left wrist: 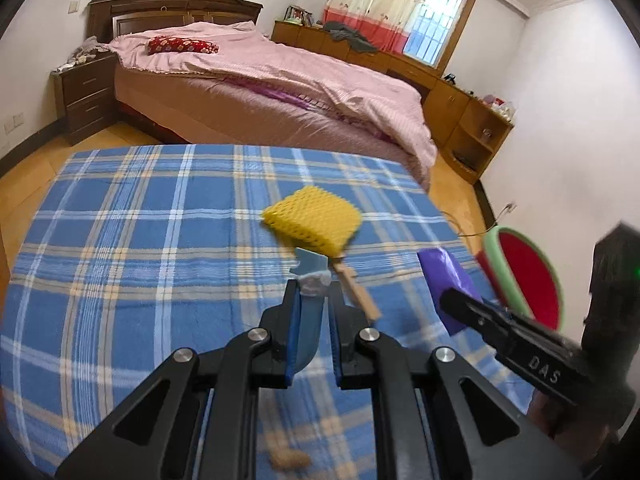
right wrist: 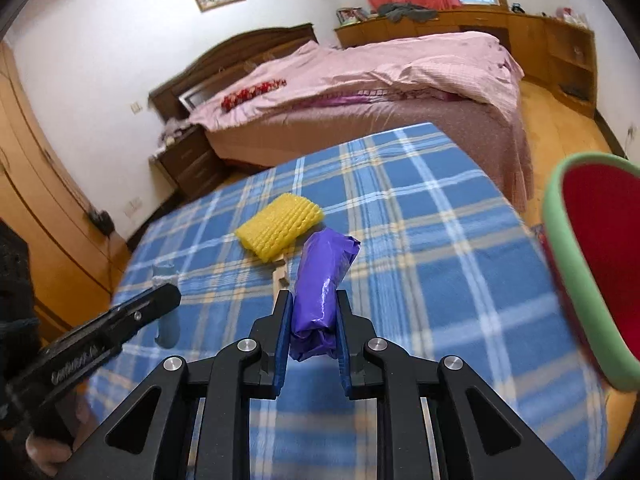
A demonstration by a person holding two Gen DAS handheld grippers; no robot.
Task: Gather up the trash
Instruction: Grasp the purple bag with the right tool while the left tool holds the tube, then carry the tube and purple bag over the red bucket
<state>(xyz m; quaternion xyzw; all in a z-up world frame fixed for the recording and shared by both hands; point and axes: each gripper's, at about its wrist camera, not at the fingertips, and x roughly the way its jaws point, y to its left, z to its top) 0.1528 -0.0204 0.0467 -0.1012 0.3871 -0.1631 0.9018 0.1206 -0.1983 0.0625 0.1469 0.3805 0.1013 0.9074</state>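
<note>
My left gripper (left wrist: 314, 290) is shut on a pale blue wrapper (left wrist: 310, 312) with a crumpled white end, held above the blue plaid tablecloth (left wrist: 140, 240). My right gripper (right wrist: 312, 300) is shut on a purple plastic packet (right wrist: 324, 280), also seen in the left wrist view (left wrist: 448, 280). A yellow foam fruit net (left wrist: 312, 220) lies on the table ahead, also in the right wrist view (right wrist: 280, 226). A wooden stick (left wrist: 358, 290) lies by it. A red bin with a green rim (right wrist: 592, 264) stands at the table's right side, near my right gripper.
A peanut shell (left wrist: 290, 458) lies on the cloth under my left gripper. Beyond the table stand a bed with pink covers (left wrist: 280, 80), a dark nightstand (left wrist: 86, 96) and wooden cabinets (left wrist: 460, 116) along the right wall.
</note>
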